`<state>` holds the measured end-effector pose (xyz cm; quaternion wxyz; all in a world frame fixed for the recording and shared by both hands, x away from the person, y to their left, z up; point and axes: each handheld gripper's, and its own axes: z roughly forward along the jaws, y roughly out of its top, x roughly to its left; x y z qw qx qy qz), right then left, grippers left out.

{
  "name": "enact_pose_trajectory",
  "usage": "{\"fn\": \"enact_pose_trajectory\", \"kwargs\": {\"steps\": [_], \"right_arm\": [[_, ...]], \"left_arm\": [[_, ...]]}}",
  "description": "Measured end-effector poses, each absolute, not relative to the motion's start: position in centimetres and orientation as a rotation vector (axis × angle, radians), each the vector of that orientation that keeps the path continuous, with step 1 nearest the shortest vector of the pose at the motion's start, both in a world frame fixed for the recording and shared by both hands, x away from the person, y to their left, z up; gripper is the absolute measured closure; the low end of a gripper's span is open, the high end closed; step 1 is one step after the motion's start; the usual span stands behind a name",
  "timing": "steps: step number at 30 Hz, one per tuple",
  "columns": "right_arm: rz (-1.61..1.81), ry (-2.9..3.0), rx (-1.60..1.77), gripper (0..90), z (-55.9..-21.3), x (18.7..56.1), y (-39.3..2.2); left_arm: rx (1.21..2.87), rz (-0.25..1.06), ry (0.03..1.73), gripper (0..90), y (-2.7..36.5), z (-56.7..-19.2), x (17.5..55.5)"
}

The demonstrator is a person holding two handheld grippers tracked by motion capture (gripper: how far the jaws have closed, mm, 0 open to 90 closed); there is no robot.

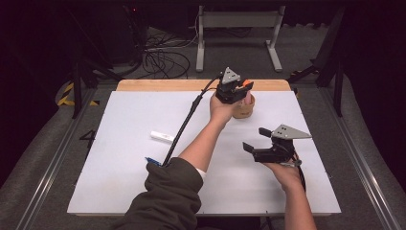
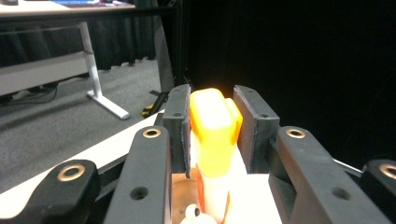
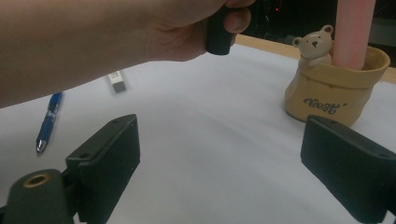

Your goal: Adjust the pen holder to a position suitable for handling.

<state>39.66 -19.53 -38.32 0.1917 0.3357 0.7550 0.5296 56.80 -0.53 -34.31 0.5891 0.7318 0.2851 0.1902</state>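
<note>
the left gripper (image 1: 241, 89) hangs over the tan bag-shaped pen holder (image 1: 244, 109) at the far side of the white table (image 1: 143, 191), and its jaws are drawn in close on the orange cap of a highlighter marker (image 2: 214, 128); in the left gripper view the two dark pads sit against either side of that cap, so i read it as a firm pinch rather than a loose bracket. the marker stands close to upright, its long axis running down from the cap between the jaws into the mouth of the holder, where its pale barrel (image 3: 353, 32) rises beside a small bear figure (image 3: 315, 44) on the rim. that is the relation the next move seems to turn on: the marker's lower end is already inside the holder, so the path left to it is straight along its own axis, down to seat it or up to draw it out, and any sideways lean would push the barrel against the rim. the right gripper (image 1: 256, 141) is held well apart, nearer the person and to the right, jaws spread wide with nothing between them, pointing across the table toward the holder. a blue pen (image 3: 48, 122) and a small white eraser (image 1: 162, 136) lie on the table to the left, nearer the left forearm than either gripper
</note>
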Motion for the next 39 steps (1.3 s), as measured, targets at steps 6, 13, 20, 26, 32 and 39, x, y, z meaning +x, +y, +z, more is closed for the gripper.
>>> {"fn": "enact_pose_trajectory", "kwargs": {"steps": [6,13,20,26,32,39], "right_arm": [[1.488,2.122,0.944,12.4,-38.3,39.7,-19.5],[1.486,2.127,0.943,12.5,-38.4,39.7,-19.4],[1.484,2.129,0.941,12.5,-38.4,39.7,-19.4],[1.484,2.131,0.937,12.5,-38.5,39.8,-19.2],[1.48,2.128,0.922,12.5,-38.5,39.8,-19.0],[1.48,2.133,0.923,12.5,-38.5,39.7,-18.6]], "left_arm": [[1.726,0.42,0.697,68.0,-0.4,-34.7,57.1],[1.745,0.403,0.702,67.4,-0.1,-35.0,57.3],[1.752,0.413,0.705,61.7,0.3,-34.7,57.3],[1.761,0.42,0.704,48.8,0.8,-34.2,56.9],[1.745,0.444,0.709,37.8,2.0,-33.6,56.2],[1.73,0.45,0.706,26.5,3.7,-32.8,54.8]]}}
